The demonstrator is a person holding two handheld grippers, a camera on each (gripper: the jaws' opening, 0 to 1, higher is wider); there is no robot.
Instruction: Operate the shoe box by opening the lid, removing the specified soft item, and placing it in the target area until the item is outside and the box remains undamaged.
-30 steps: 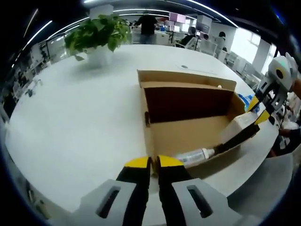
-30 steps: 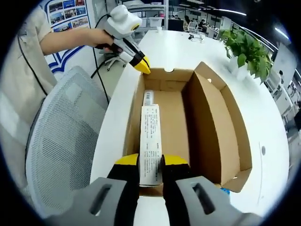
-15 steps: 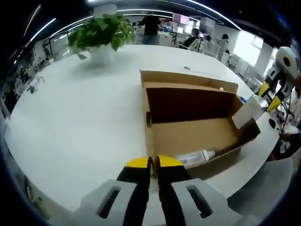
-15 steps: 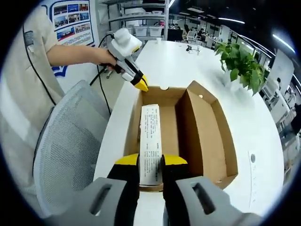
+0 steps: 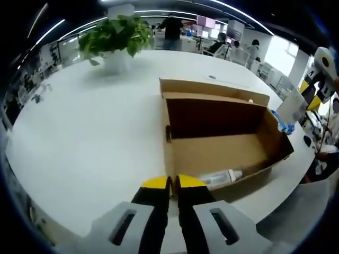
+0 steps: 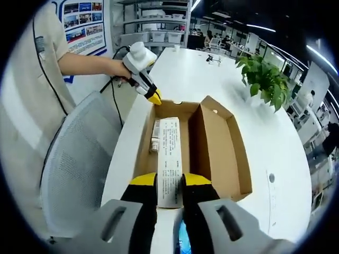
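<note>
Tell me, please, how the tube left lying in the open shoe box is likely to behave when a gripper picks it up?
The tube is rounded and lies on its side against the shoe box wall, so it may roll if nudged. Its surface looks smooth and pale, so it could slip between the jaws. It seems small for the box, probably light; whether it squashes I cannot tell.
</note>
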